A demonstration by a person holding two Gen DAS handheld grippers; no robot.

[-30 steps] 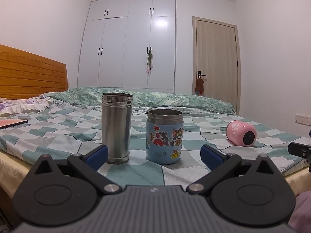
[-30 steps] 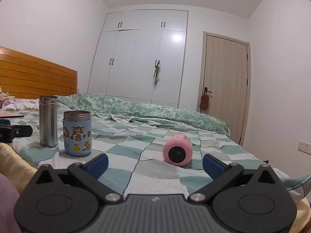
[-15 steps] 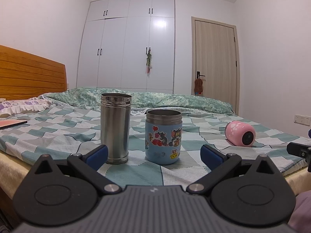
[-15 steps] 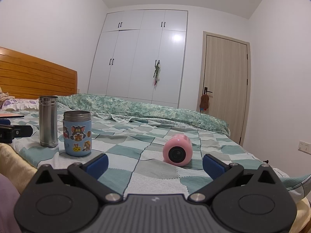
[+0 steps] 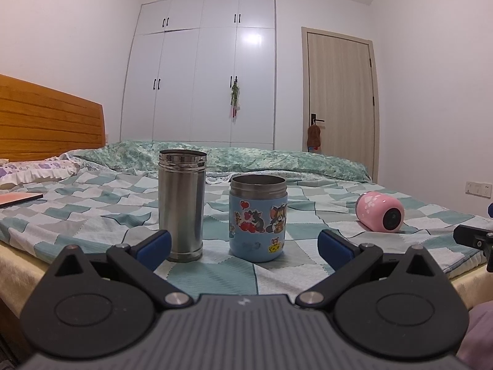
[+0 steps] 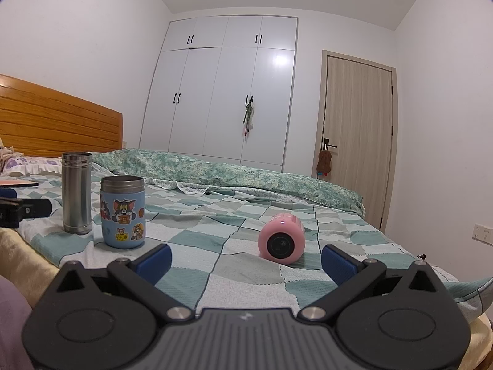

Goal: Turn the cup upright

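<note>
A pink cup lies on its side on the checked bedspread, its dark end facing me; it also shows in the left wrist view at the right. My right gripper is open and empty, just short of the pink cup and slightly left of it. My left gripper is open and empty, in front of an upright blue cartoon cup and an upright steel flask. Both stand also in the right wrist view, the blue cup and the flask.
The bed has a wooden headboard at the left and a rumpled green quilt behind. A flat book lies at far left. Each gripper's tip shows at the edge of the other's view.
The left gripper has sunk slightly, so the cups sit a little higher in its view. The right gripper and the pink cup have not moved.
</note>
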